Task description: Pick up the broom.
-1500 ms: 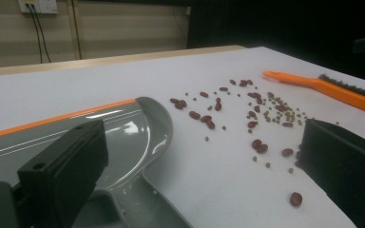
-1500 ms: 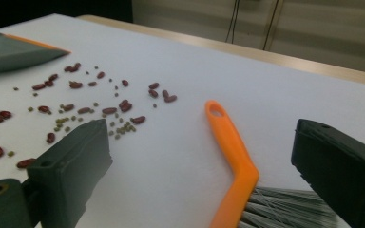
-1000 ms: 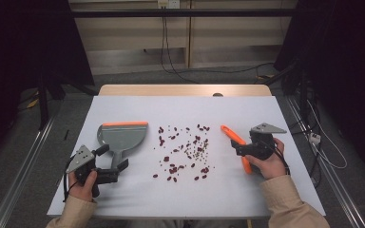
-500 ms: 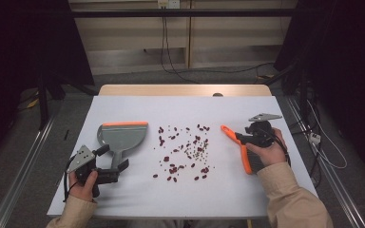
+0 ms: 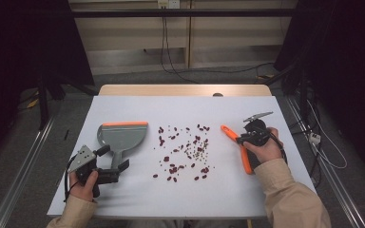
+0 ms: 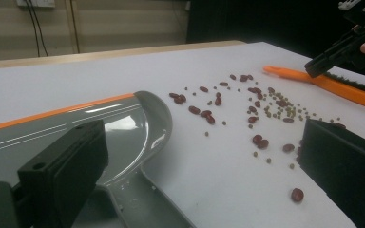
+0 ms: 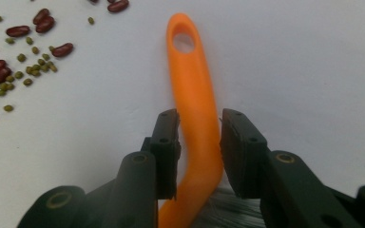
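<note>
An orange brush (image 5: 244,159) lies at the right of the white table (image 5: 123,107), its handle (image 7: 192,80) pointing at the scattered beans (image 5: 185,152). My right gripper (image 5: 241,139) has just been closing. Its pads now press both sides of the handle in the right gripper view (image 7: 198,142), with grey bristles (image 7: 218,209) just below. A grey dustpan (image 5: 122,135) with an orange lip lies at the left. My left gripper (image 5: 112,159) stands open astride the dustpan's handle. In the left gripper view (image 6: 199,161) its jaws are wide apart over the pan (image 6: 100,123).
Red and small green beans (image 6: 256,109) are spread across the middle of the table between pan and brush. A wooden strip (image 5: 185,90) borders the far edge. Metal rails (image 5: 19,175) run along both sides, and cables (image 5: 313,142) lie on the floor at the right.
My right gripper has shifted a little onto the brush handle, and its jaws have closed from wide open to gripping it. The left gripper and dustpan have stayed put.
</note>
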{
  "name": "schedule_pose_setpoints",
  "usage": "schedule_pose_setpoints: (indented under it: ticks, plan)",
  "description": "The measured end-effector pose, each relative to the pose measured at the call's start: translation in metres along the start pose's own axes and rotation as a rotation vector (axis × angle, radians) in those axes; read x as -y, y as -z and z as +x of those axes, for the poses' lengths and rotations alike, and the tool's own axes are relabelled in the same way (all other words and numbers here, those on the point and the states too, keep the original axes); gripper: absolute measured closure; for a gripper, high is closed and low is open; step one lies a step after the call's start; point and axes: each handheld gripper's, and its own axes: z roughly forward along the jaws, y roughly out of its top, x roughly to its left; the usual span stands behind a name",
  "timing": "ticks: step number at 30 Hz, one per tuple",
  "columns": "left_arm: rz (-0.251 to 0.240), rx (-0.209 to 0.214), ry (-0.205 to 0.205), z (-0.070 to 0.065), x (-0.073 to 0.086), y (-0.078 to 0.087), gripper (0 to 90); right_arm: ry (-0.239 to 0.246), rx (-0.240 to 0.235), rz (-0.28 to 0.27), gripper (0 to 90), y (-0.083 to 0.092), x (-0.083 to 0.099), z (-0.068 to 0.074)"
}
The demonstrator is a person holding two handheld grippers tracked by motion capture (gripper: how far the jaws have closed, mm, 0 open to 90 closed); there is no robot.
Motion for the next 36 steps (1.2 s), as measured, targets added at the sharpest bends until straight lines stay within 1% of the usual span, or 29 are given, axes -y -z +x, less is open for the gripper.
schedule_pose_setpoints:
  ticks: [1,3,5,7,8,10,12,13,14,19,22,25,29,32,34,35,36]
  plan:
    - [0.0,0.0,0.0,0.0,0.0,0.0,2.5,0.0,0.01,0.014,68.1,-0.001,-0.001,0.0]
    - [0.002,0.0,-0.001,0.0,0.0,0.0,2.5,0.006,0.0,0.032,69.2,-0.003,-0.002,-0.001]
    - [0.0,0.0,0.0,0.0,0.0,0.0,2.5,0.006,0.013,0.057,71.1,-0.005,-0.004,-0.001]
    - [0.002,-0.001,-0.001,0.001,0.0,0.0,2.5,0.014,0.004,0.074,70.4,-0.006,-0.004,-0.002]
    - [0.004,-0.001,-0.003,0.001,0.0,0.0,2.5,0.015,0.006,0.081,69.8,-0.008,-0.005,-0.002]
    - [0.006,0.0,-0.004,0.001,0.0,0.0,2.5,0.035,0.014,0.115,67.8,-0.014,-0.004,0.0]
    - [0.002,-0.001,-0.002,0.001,0.0,0.0,2.5,0.031,0.003,0.12,68.3,-0.015,-0.005,-0.002]
    - [0.002,-0.002,-0.003,0.001,0.0,0.0,2.5,0.019,-0.004,0.123,69.0,-0.015,-0.006,-0.003]
    - [0.004,-0.003,-0.005,0.001,0.0,0.0,2.5,-0.002,-0.012,0.127,70.1,-0.016,-0.006,-0.004]
    - [0.001,-0.003,-0.002,0.0,0.0,-0.001,2.5,0.014,-0.017,0.143,71.3,-0.016,-0.008,-0.005]
    - [-0.001,-0.005,-0.003,0.0,0.0,-0.001,2.5,0.008,-0.021,0.135,71.5,-0.016,-0.007,-0.006]
    - [-0.002,-0.005,-0.004,0.0,0.0,-0.001,2.5,0.024,-0.009,0.131,71.6,-0.015,-0.008,-0.004]
    - [-0.006,-0.01,-0.005,0.0,-0.001,0.0,2.5,0.023,-0.011,0.11,71.5,-0.013,-0.006,-0.004]
    - [-0.011,-0.012,-0.004,0.0,-0.001,0.0,2.5,0.022,-0.019,0.067,71.5,-0.008,-0.004,-0.005]
    - [-0.013,-0.015,-0.001,0.0,-0.002,0.0,2.5,0.021,-0.026,0.019,71.5,-0.002,-0.002,-0.005]
    - [-0.014,-0.017,0.0,0.0,-0.002,0.0,2.5,0.009,-0.024,-0.014,71.6,0.002,-0.001,-0.005]
    - [-0.015,-0.018,-0.004,0.0,-0.003,0.0,2.5,0.003,-0.035,-0.048,71.5,0.006,0.001,-0.005]
